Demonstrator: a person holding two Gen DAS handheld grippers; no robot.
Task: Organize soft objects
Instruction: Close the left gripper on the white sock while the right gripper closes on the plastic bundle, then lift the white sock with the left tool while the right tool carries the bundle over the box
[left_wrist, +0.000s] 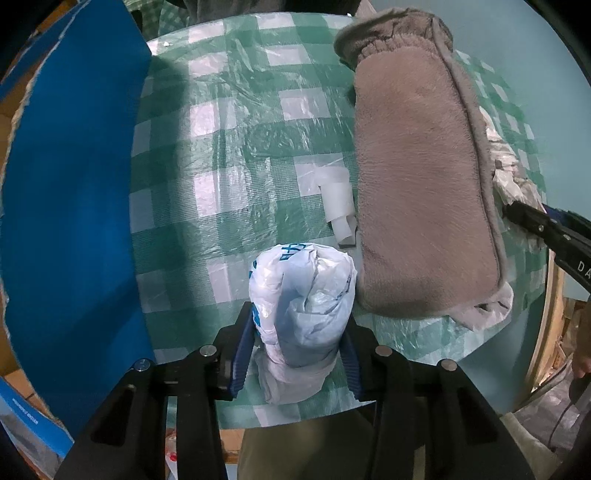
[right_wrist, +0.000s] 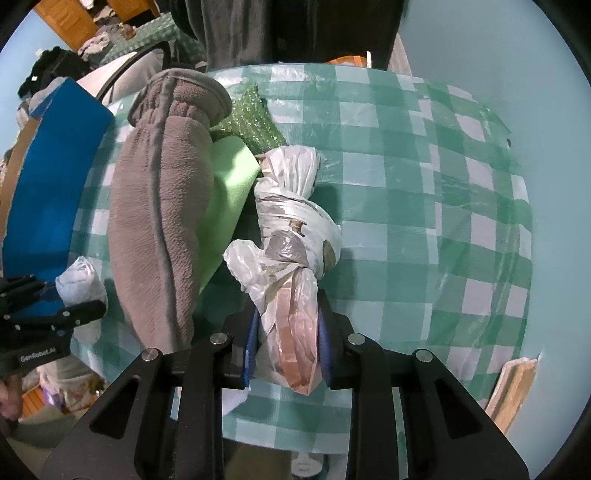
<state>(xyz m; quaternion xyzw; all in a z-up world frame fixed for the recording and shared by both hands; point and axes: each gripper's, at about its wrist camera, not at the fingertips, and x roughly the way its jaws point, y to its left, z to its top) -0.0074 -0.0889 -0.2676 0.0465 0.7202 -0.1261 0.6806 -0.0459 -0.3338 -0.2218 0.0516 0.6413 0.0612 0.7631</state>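
Note:
My left gripper (left_wrist: 297, 350) is shut on a rolled white plastic bag with blue print (left_wrist: 301, 295), at the near edge of the round checked table (left_wrist: 229, 147); this bag also shows in the right wrist view (right_wrist: 81, 288). My right gripper (right_wrist: 286, 343) is shut on a knotted white and pink plastic bag bundle (right_wrist: 291, 251) lying on the table. A plush grey-brown cover (left_wrist: 421, 192) lies between the two bags; it also shows in the right wrist view (right_wrist: 162, 221), lying over a light green sheet (right_wrist: 229, 192).
A blue box (left_wrist: 70, 206) stands at the table's left edge. A small white plastic scrap (left_wrist: 338, 206) lies by the plush cover. Green bubble wrap (right_wrist: 251, 122) lies behind the green sheet. A person stands at the table's far side.

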